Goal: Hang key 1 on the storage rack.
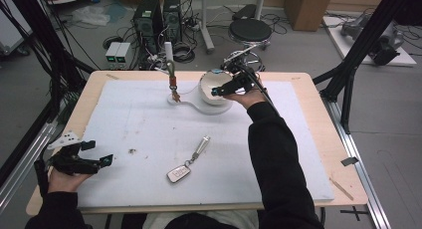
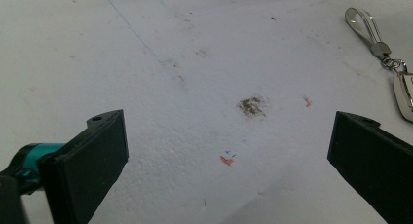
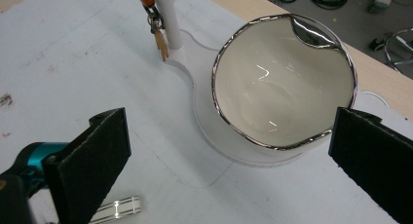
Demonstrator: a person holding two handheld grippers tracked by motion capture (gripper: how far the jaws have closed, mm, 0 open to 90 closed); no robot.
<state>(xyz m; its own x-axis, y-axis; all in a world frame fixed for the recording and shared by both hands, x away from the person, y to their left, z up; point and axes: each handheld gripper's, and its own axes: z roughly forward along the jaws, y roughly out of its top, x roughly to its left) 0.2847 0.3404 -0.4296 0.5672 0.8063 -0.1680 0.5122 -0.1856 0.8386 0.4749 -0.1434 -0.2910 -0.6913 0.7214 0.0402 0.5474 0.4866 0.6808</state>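
While the right tool (image 1: 217, 91) hangs over the far middle of the tabletop (image 1: 318, 139), its jaws stand spread wide with nothing between them, and the right gripper view looks straight down past them into a white bowl (image 3: 285, 83) with a shiny silver rim. That bowl sits on a flat white base (image 3: 209, 131), just in from the far edge, and the base also carries a slim white post (image 3: 170, 27) where a small orange-and-metal keyring (image 3: 153, 19) dangles. No writing can be read on the bowl, the base or the post. Down at the near left corner, the left tool (image 1: 97, 154) rests low over the white foam sheet (image 1: 149, 119), jaws likewise spread and holding nothing; in the left gripper view a dark smudge (image 2: 252, 106) and small red marks lie on the foam between them. A silver car key fob (image 1: 178, 174) with a metal strap lies near the middle of the near edge, well apart from both tools; any logo on it is too small to make out. Wide bare foam stretches between the left tool, the fob and the bowl, and the right side of the sheet is crossed by the person's black sleeve (image 1: 278, 159).
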